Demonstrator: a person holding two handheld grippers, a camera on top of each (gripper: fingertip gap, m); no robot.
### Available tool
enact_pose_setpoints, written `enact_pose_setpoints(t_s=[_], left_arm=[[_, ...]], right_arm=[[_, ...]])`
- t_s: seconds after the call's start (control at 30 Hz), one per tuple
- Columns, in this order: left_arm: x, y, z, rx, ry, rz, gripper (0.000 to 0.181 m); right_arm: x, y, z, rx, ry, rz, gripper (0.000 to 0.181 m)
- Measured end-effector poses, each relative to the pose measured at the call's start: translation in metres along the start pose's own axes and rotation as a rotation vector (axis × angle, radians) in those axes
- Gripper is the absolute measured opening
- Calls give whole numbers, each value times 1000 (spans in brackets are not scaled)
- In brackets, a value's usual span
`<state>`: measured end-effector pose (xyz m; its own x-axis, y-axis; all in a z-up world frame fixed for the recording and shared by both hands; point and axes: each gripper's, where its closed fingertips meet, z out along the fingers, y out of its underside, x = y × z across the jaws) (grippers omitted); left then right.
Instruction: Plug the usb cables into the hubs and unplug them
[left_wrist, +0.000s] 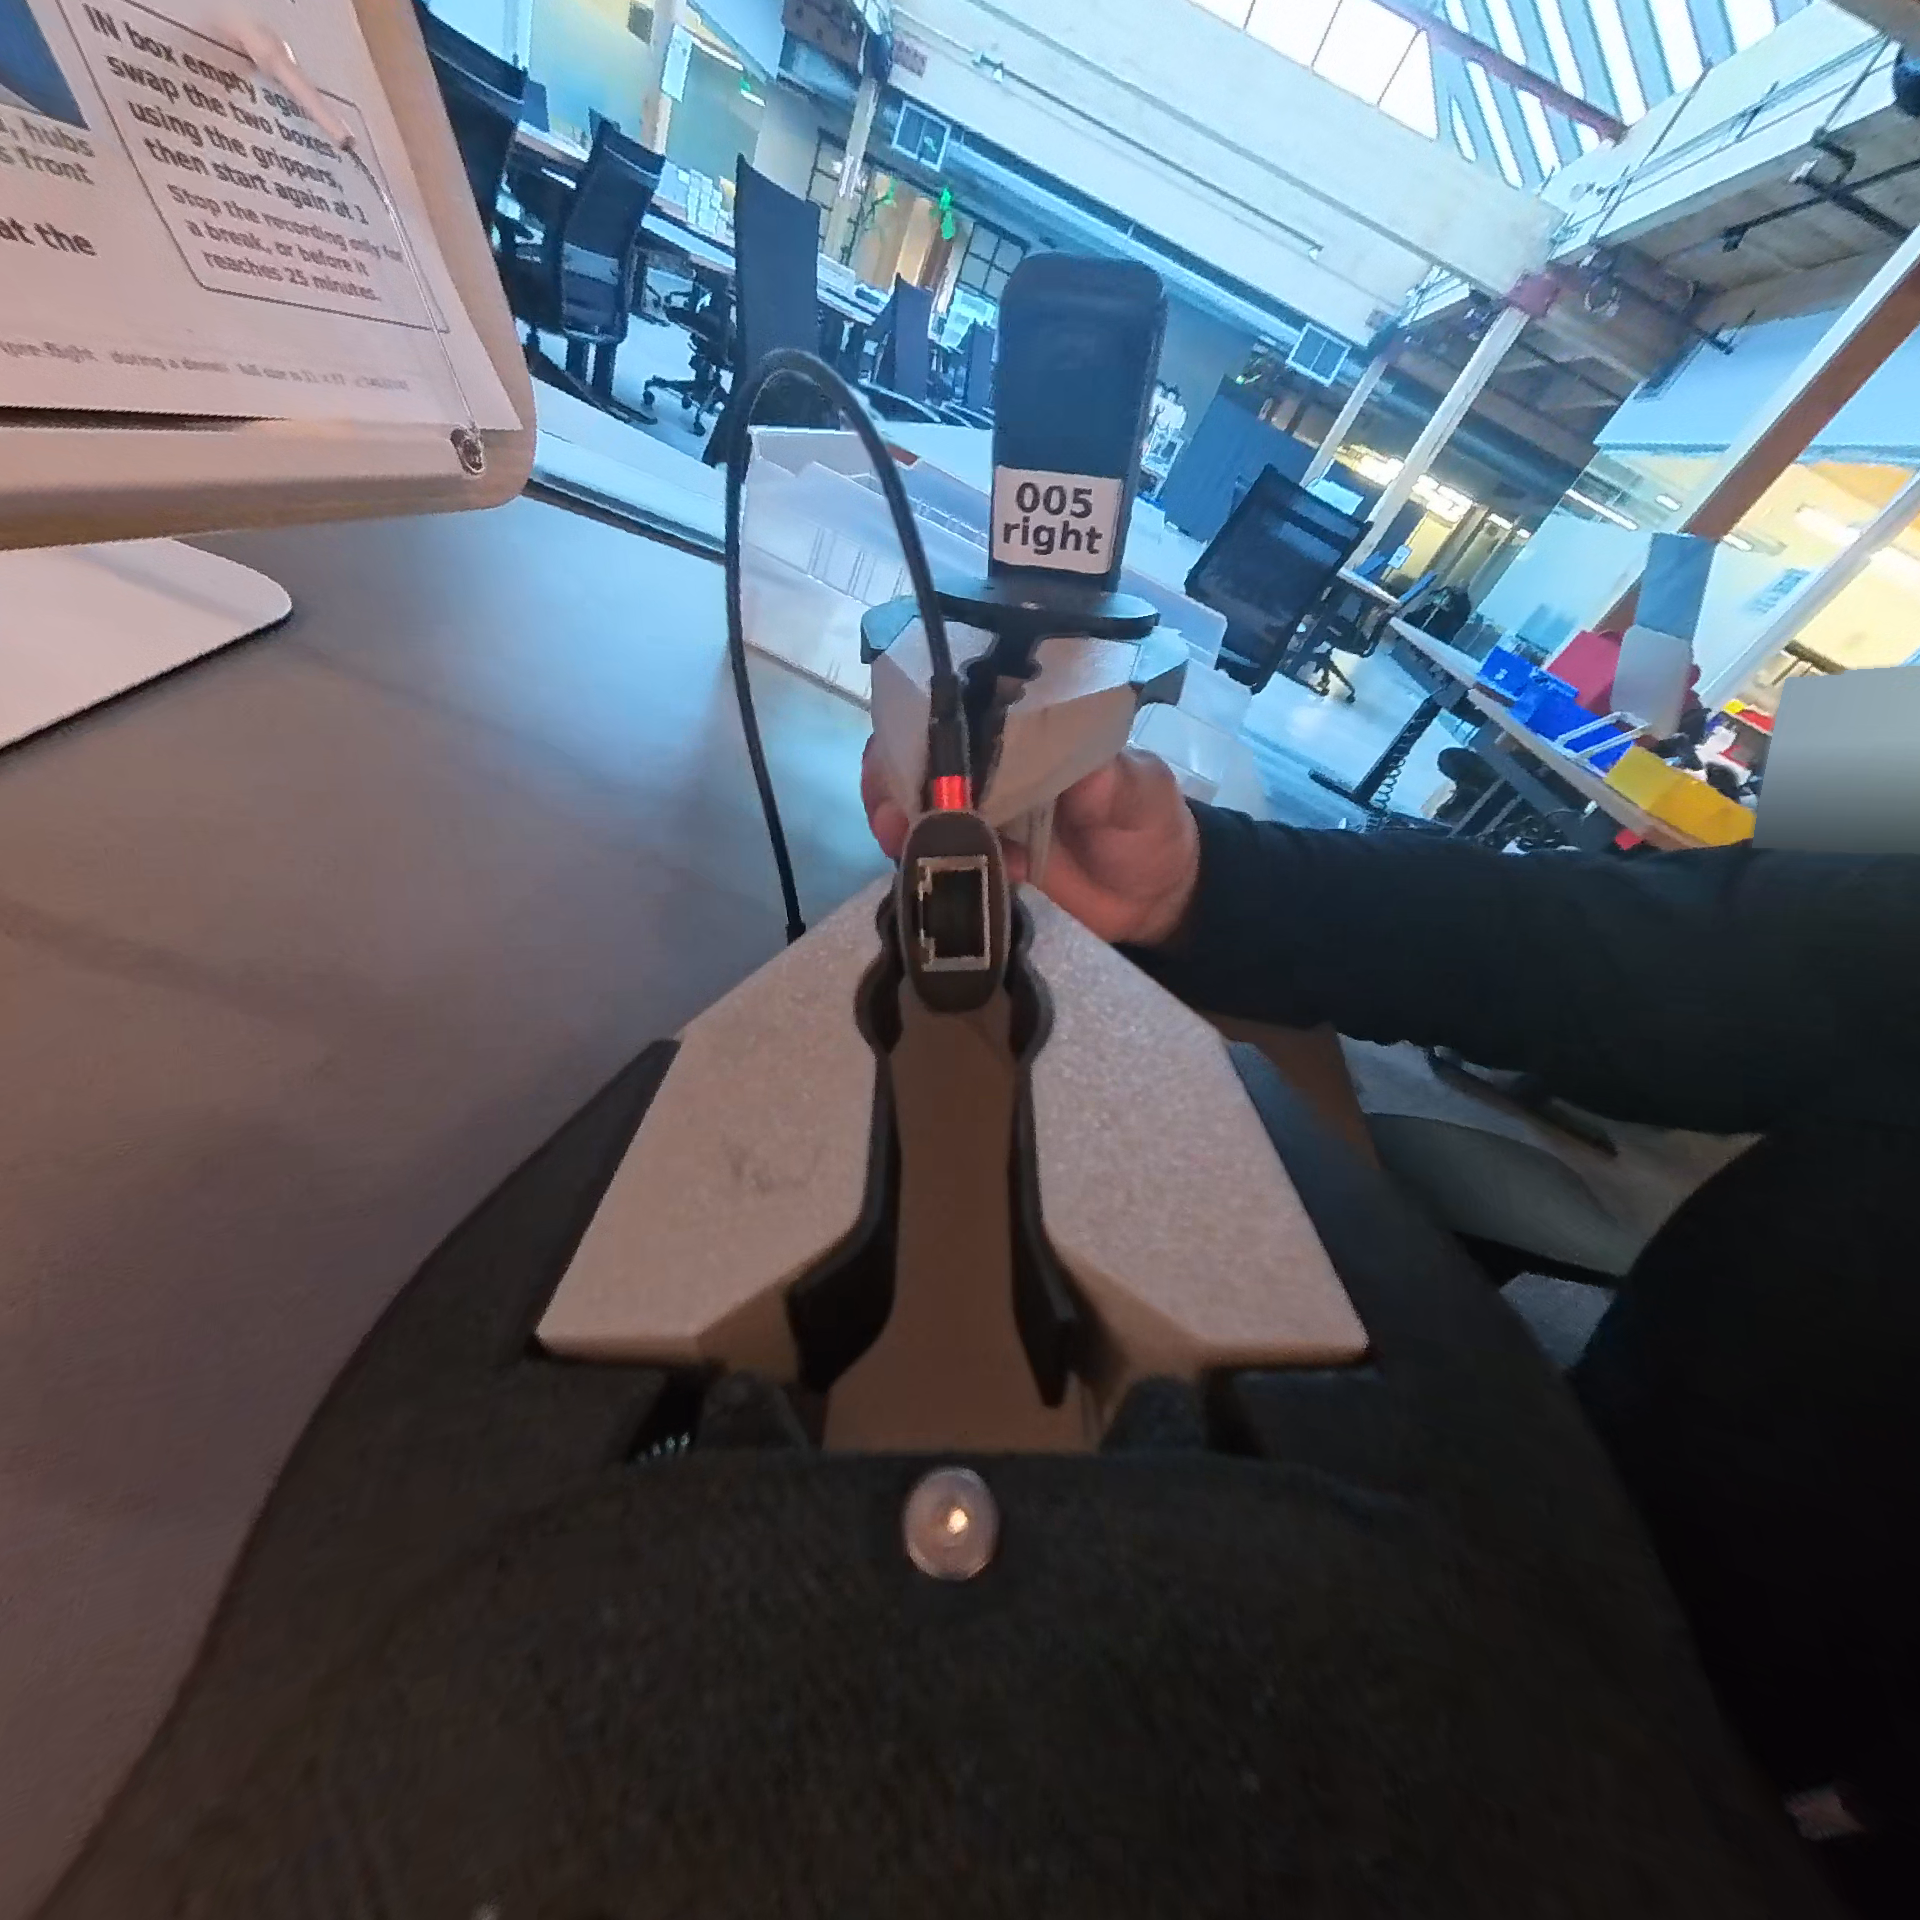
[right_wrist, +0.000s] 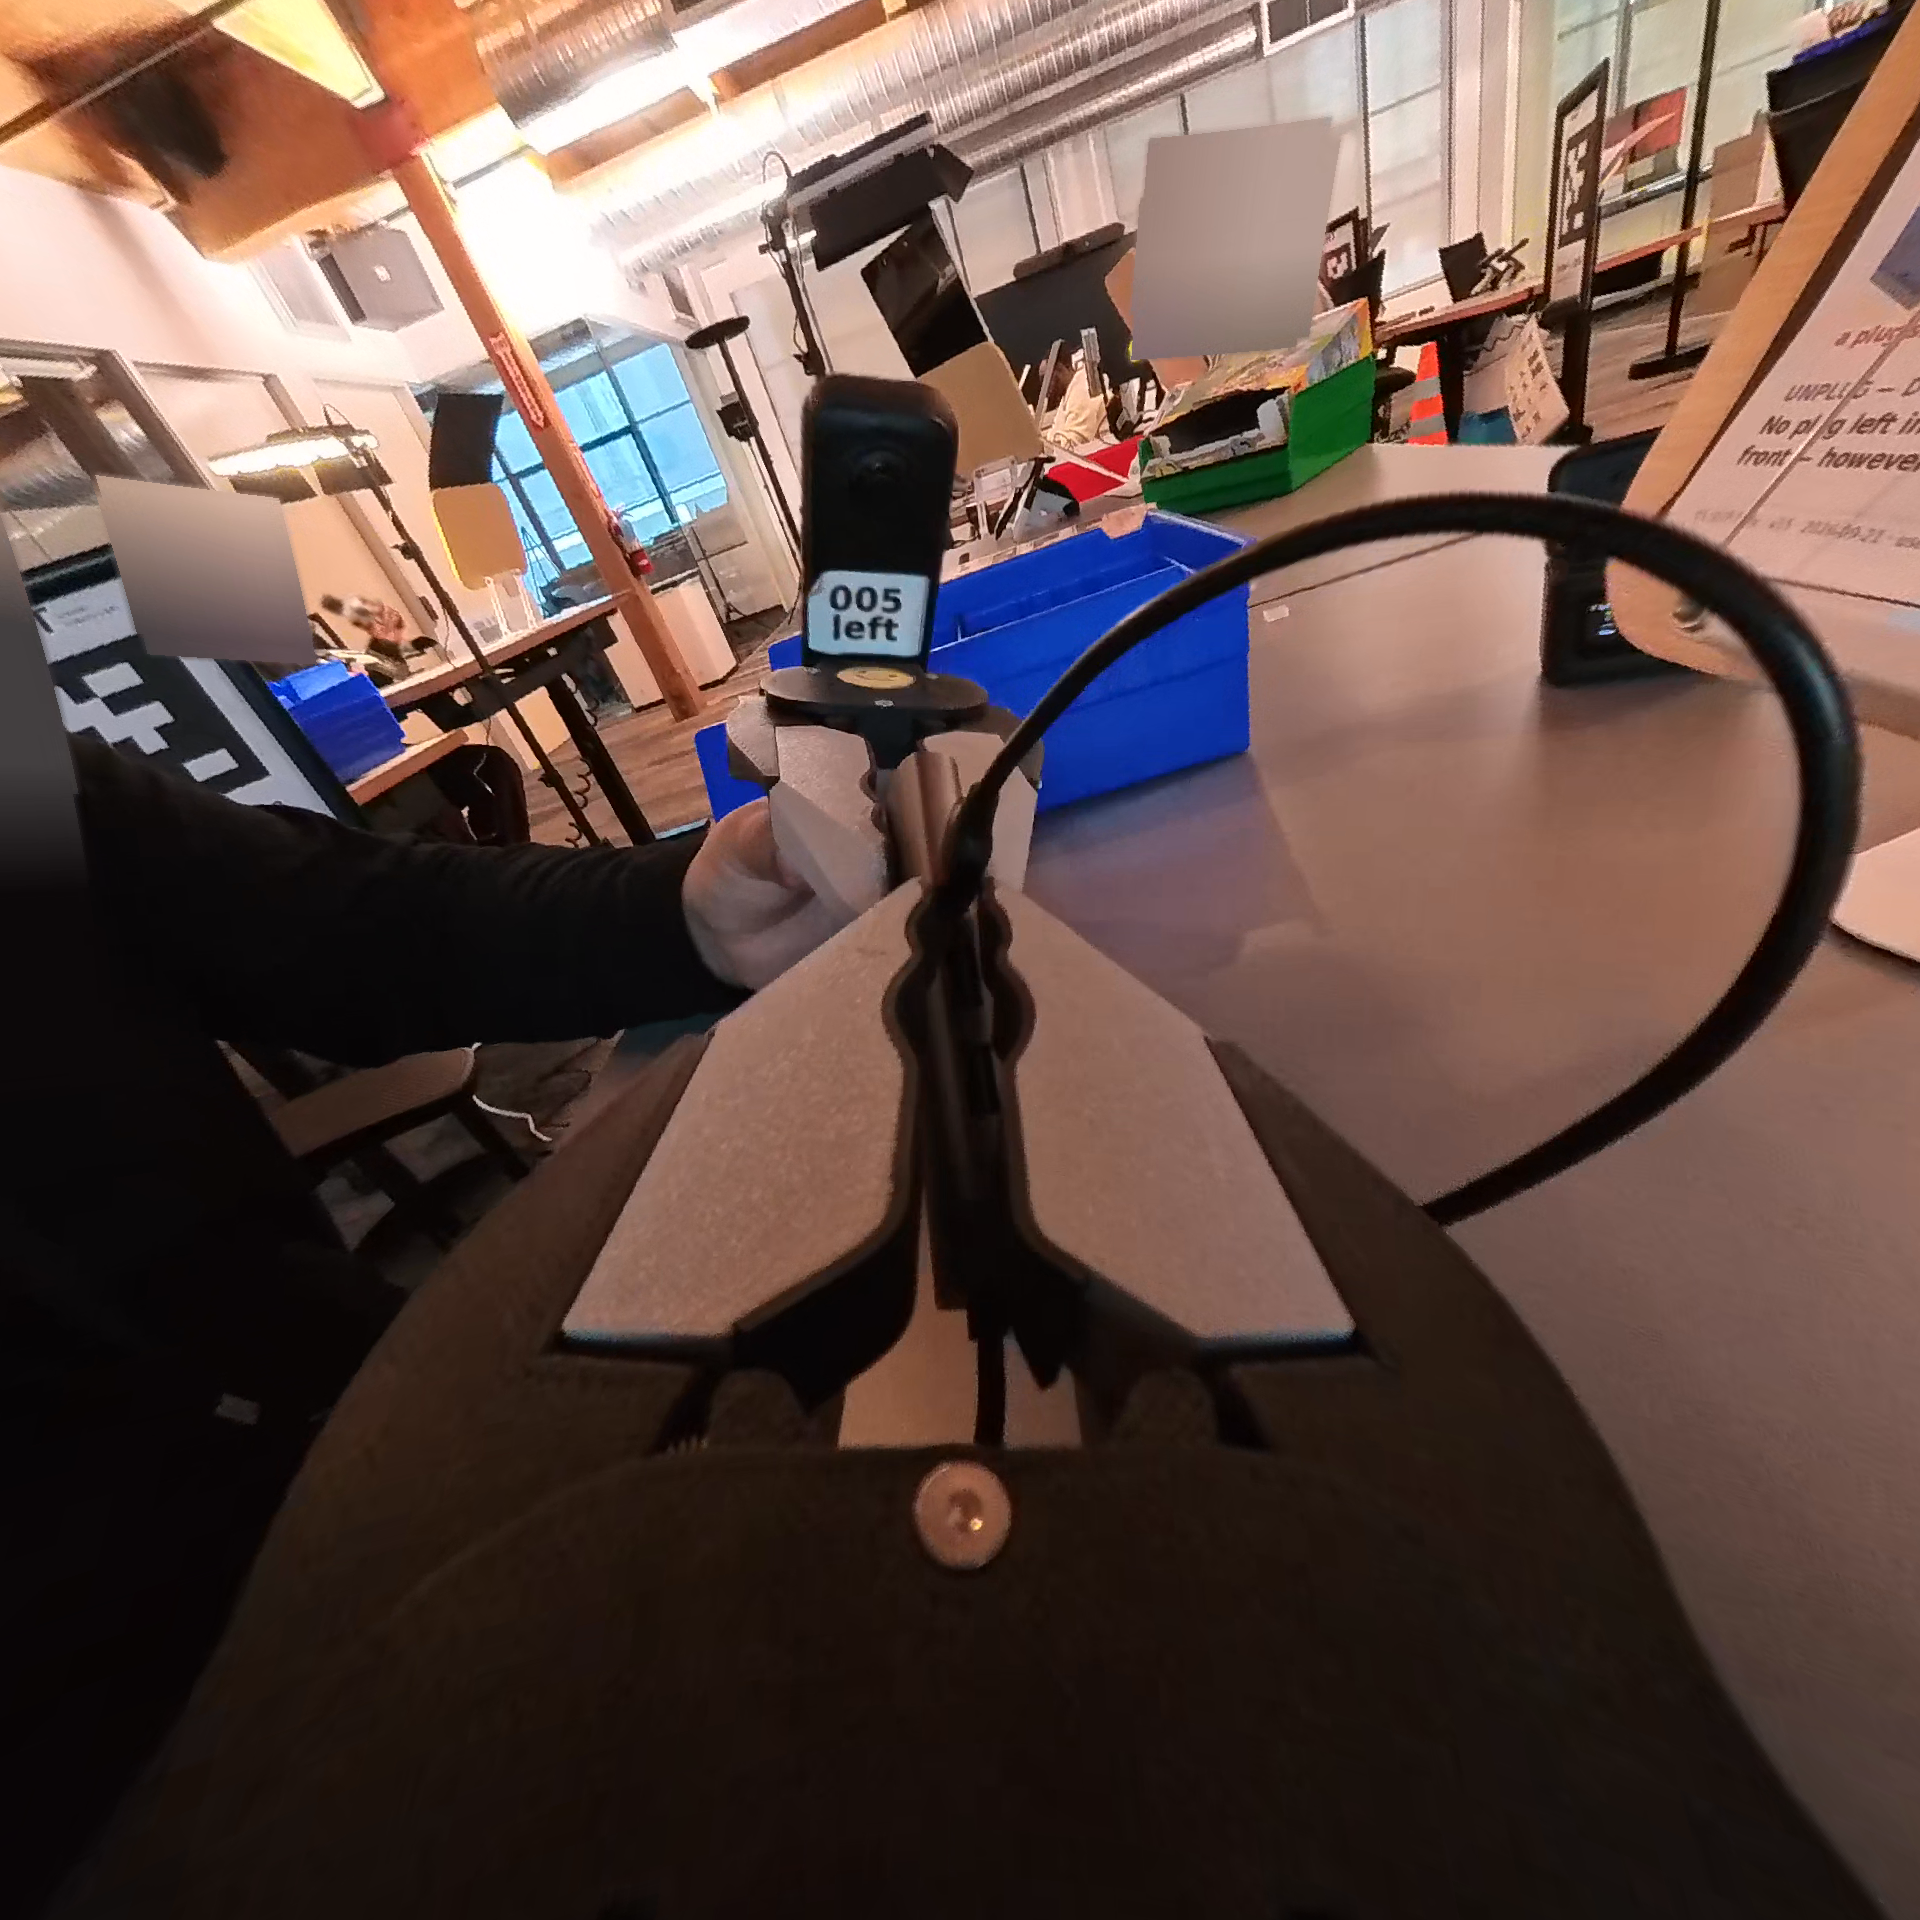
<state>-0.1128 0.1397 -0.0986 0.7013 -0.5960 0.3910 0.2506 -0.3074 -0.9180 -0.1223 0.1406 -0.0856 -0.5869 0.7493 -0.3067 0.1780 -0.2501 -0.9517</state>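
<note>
My left gripper (left_wrist: 953, 971) is shut on a dark grey hub (left_wrist: 948, 909), whose end port faces the camera. My right gripper (left_wrist: 987, 707) faces it, held by a hand, and is shut on a black USB cable's plug, which has a red ring (left_wrist: 951, 795) and meets the hub's far side. How deep the plug sits is hidden. The cable (left_wrist: 831, 416) loops up and back down to the table. In the right wrist view my right gripper (right_wrist: 961, 935) pinches the plug (right_wrist: 977, 1039), the cable (right_wrist: 1766, 727) arcs right, and the left gripper (right_wrist: 914, 821) is just beyond.
Both grippers hover above a grey table (left_wrist: 364, 831). A sign stand (left_wrist: 208, 260) with a white base is at the left. A clear plastic box (left_wrist: 831, 540) and a blue bin (right_wrist: 1091, 675) lie beyond. A small black device (right_wrist: 1590, 582) stands by the sign. Less than 4 cm separates the two grippers' tips.
</note>
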Motion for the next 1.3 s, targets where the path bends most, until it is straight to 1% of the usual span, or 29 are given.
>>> enact_pose_setpoints(t_s=[0.17,0.3,0.43,0.57,0.73,0.83,0.87,0.93,1.13,1.3], left_arm=[[0,-2,0,14,2,-13,14],[-1,-2,0,19,8,-31,14],[-1,0,5,-11,5,-21,14],[2,4,2,-51,-8,25,15],[-2,5,2,-27,10,-45,15],[-5,3,1,6,30,-107,15],[-4,-1,0,36,49,-135,15],[-2,-8,-2,88,58,-144,15],[-3,-15,-7,128,44,-131,15],[-3,-22,-12,153,37,-124,15]], right_arm=[[1,-2,0,10,19,-26,4],[2,-1,0,-10,39,-41,4],[-1,7,4,-69,38,-68,4],[-4,8,8,-60,19,-40,4],[0,9,10,-42,27,8,4],[4,7,11,-46,108,-55,3],[4,4,12,-29,118,-54,3],[2,-2,13,25,93,-4,2],[3,-7,16,156,21,165,1],[2,-13,19,214,-4,215,2]])
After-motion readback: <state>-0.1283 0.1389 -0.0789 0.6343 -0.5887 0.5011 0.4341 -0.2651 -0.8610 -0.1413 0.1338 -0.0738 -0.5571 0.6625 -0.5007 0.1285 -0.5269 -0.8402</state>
